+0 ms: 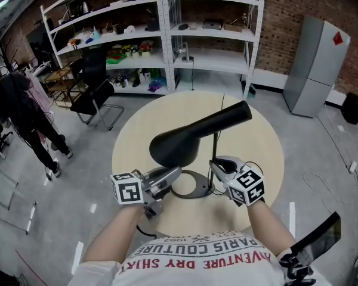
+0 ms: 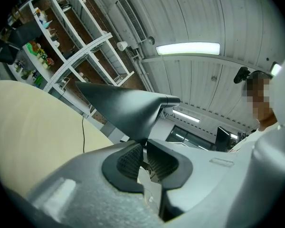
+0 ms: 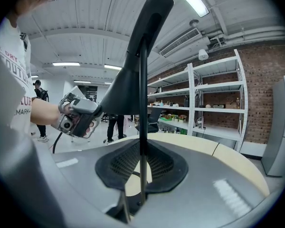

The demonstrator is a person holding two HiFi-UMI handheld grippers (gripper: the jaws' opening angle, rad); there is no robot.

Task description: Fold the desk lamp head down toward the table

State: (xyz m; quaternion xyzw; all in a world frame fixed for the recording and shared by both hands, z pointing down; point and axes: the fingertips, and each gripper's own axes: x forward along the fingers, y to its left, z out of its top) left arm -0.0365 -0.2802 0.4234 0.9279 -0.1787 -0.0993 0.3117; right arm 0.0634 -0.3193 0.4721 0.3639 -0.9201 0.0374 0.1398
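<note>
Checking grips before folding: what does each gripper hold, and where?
Left gripper pinches the lamp head at its rim; right gripper clamps the stem low down.

Bare left forearm (image 1: 115,237) and right forearm (image 1: 267,220) reach up from 6 o'clock. The left gripper (image 1: 175,174) points level toward 2 o'clock, jaws nearly together, pinching the lamp head (image 1: 185,137) at its lower rim. At its 3 o'clock, the right gripper (image 1: 218,165) aims toward 10 o'clock, tipped slightly down, jaws closed on the lamp stem (image 1: 215,151)

A round pale tabletop (image 1: 137,142) stands on a grey floor (image 1: 77,183), and beyond its far edge white shelving (image 1: 167,40) lines a brick wall (image 1: 298,5), a grey cabinet (image 1: 316,64) beside it, strip lights (image 2: 187,49) overhead.
</note>
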